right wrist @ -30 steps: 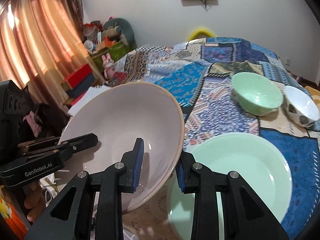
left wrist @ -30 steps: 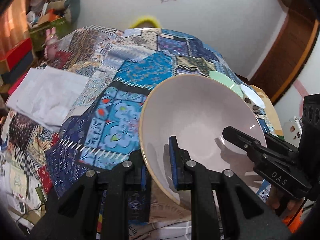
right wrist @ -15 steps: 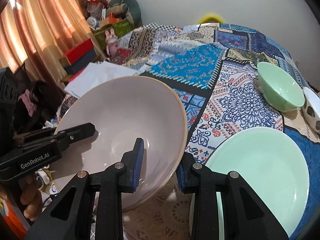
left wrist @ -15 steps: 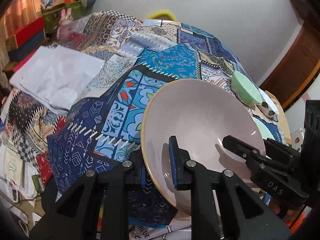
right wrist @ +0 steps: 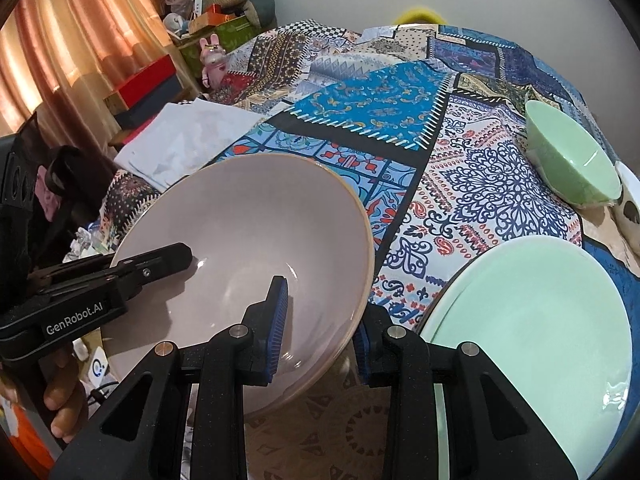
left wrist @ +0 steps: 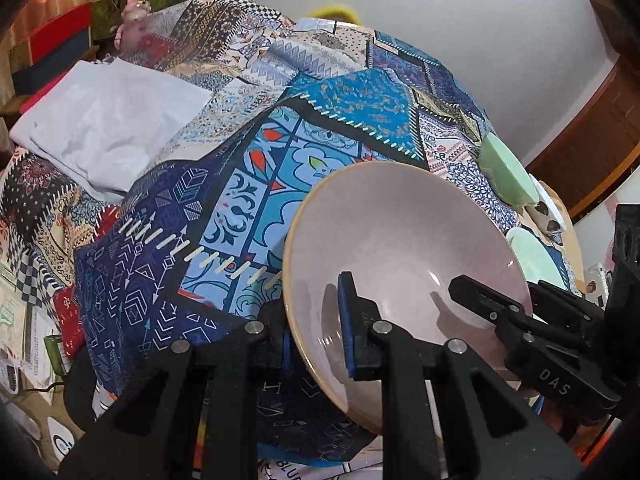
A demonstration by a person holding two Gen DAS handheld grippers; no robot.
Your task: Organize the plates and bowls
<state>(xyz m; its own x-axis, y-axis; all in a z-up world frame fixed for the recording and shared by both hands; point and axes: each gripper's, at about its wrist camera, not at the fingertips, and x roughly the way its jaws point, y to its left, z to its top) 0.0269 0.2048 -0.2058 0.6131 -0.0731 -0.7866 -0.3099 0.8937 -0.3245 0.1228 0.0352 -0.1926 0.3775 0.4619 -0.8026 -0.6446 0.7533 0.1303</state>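
Both tools, left tool (left wrist: 316, 328) & right tool (right wrist: 320, 320), clamping opposite rims of pink bowl (right wrist: 248, 264), keeping it level w/ green plate (right wrist: 532, 332) alongside.

Two close wrist views from opposite rims, sharing the pink bowl (left wrist: 404, 248) and patchwork cloth (right wrist: 400, 112).
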